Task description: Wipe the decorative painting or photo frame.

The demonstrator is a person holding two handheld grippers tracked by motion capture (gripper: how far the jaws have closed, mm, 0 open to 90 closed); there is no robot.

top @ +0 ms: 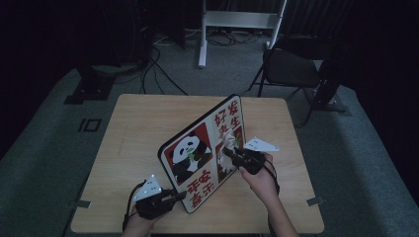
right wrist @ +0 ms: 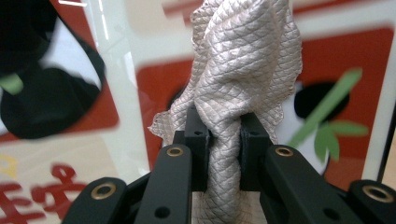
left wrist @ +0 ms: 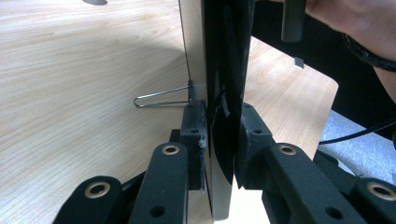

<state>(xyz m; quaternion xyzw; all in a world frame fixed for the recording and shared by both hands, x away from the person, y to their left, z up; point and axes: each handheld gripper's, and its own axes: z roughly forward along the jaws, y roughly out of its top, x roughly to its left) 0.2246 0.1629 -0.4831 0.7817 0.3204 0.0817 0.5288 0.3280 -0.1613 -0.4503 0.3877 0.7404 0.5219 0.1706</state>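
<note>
Where the cloth [right wrist: 243,70] bunches, it hides the picture frame [top: 197,148].

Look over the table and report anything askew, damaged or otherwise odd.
Nothing looks damaged or spilled. The panda picture board stands tilted on its edge on the table because the left gripper clamps its near edge, while the right gripper presses a bunched cloth against its glossy front.
</note>
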